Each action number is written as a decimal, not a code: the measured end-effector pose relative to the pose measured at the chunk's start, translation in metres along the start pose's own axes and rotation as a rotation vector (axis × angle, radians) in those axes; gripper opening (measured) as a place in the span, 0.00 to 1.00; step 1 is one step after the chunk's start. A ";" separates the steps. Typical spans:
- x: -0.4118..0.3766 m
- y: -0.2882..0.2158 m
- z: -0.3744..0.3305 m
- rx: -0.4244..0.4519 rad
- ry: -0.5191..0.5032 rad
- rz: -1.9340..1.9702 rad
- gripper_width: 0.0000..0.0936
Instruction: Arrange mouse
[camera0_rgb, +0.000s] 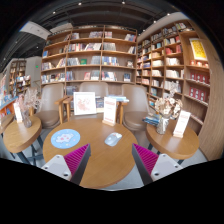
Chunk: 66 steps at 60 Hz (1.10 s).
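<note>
The gripper (111, 160) hovers above a round wooden counter (100, 160) in what looks like a library or bookshop, its fingers spread wide with nothing between them. The two magenta pads (76, 157) face each other across bare wood.

The mouse (113, 139), a small pale grey thing, lies on the counter ahead of the fingers, roughly in line with the gap between them and well apart from both. To its left, also ahead of the fingers, sits a round blue mouse mat (66, 138) (its printed pattern is too small to make out). The mouse is off the mat, resting on the wood beside it.

At the far edge of the counter stand two upright display cards (85, 103), one wider, one narrower to its right. Other round wooden tables (20, 135) flank the counter on both sides; the one at the right carries a vase of dried flowers (167, 108) and a white sign (181, 124). Tall bookshelves (95, 60) full of books line the back wall and run along the right side.
</note>
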<state>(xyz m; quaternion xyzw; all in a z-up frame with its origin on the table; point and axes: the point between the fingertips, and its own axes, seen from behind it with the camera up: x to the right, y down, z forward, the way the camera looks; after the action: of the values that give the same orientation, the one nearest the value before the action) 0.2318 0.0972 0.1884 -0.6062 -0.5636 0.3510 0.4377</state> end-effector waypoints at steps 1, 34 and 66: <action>-0.001 0.002 0.003 -0.006 0.000 -0.001 0.92; -0.010 0.076 0.115 -0.157 0.021 -0.038 0.91; -0.011 0.107 0.246 -0.252 -0.005 0.025 0.91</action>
<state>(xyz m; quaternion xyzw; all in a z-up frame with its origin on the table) 0.0442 0.1217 -0.0026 -0.6625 -0.5967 0.2845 0.3522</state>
